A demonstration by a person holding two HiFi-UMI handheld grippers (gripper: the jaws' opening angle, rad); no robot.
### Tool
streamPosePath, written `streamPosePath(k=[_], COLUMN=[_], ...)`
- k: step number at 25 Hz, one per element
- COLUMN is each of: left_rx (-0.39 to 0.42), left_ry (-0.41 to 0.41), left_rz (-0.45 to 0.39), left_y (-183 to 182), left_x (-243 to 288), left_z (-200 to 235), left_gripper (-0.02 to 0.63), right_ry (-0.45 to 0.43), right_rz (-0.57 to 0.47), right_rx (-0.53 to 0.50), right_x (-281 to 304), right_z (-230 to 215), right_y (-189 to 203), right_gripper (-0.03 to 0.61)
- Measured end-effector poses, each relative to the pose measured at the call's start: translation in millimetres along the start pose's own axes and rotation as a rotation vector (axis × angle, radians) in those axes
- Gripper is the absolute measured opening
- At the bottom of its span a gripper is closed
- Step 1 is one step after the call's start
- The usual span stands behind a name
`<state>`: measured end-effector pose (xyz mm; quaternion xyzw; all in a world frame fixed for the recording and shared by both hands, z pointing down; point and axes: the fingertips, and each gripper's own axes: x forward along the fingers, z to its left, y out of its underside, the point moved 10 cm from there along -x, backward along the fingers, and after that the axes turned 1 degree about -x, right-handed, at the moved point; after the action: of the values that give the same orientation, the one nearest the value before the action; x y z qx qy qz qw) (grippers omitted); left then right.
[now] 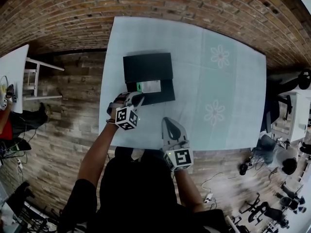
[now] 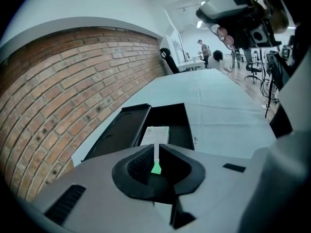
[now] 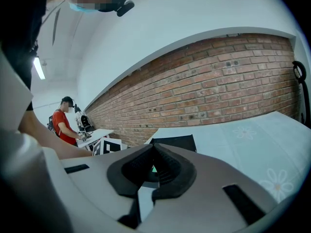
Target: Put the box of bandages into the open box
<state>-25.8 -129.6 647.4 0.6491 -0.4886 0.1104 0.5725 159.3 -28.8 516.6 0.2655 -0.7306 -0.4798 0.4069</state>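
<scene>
A black open box (image 1: 163,93) lies on the pale tablecloth (image 1: 218,96), its lid (image 1: 147,67) folded back on the far side. The white bandage box with a green end (image 1: 149,86) lies inside the black box (image 2: 181,125); it shows as a white packet (image 2: 156,135) in the left gripper view. My left gripper (image 1: 137,99) hovers at the box's near left corner, jaws together with only a thin slit (image 2: 156,148), apart from the packet. My right gripper (image 1: 167,123) hangs over the table's near edge, jaws together (image 3: 153,148), holding nothing. The black box (image 3: 175,142) sits beyond it.
A brick wall (image 1: 146,4) runs behind the table. A white side table (image 1: 12,76) stands to the left, with a person in red (image 3: 60,123) at it. Office chairs and cables (image 1: 272,169) crowd the floor at right. The tablecloth carries flower prints (image 1: 219,56).
</scene>
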Motion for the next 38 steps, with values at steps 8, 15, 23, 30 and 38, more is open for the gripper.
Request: streamPosePath(k=[8, 15, 23, 30, 38], left_rx=[-0.275, -0.539, -0.619, -0.649, -0.661], left_ry=[-0.053, -0.082, -0.123, -0.174, -0.217], left_rz=[-0.113, -0.233, -0.364, -0.475, -0.543], left_y=[-5, -9, -26, -37, -38], left_x=[-53, -102, -166, -216, -250], left_z=[0, -13, -22, -22, -30], left_gripper=[0.037, 0.034, 0.034, 0.034, 0.034], right_ry=[-0.011, -0.021, -0.023, -0.004, 0.018], right_rz=[-0.022, -0.03, -0.04, -0.063, -0.097], right_rx=[-0.027, -0.025, -0.05, -0.065, -0.072], right_x=[-1, -3, -14, -18, -26], right_z=[23, 49, 77, 94, 105], right_y=[-10, -13, -18, -26, -31], right_gripper=[0.025, 0.026, 0.025, 0.025, 0.025])
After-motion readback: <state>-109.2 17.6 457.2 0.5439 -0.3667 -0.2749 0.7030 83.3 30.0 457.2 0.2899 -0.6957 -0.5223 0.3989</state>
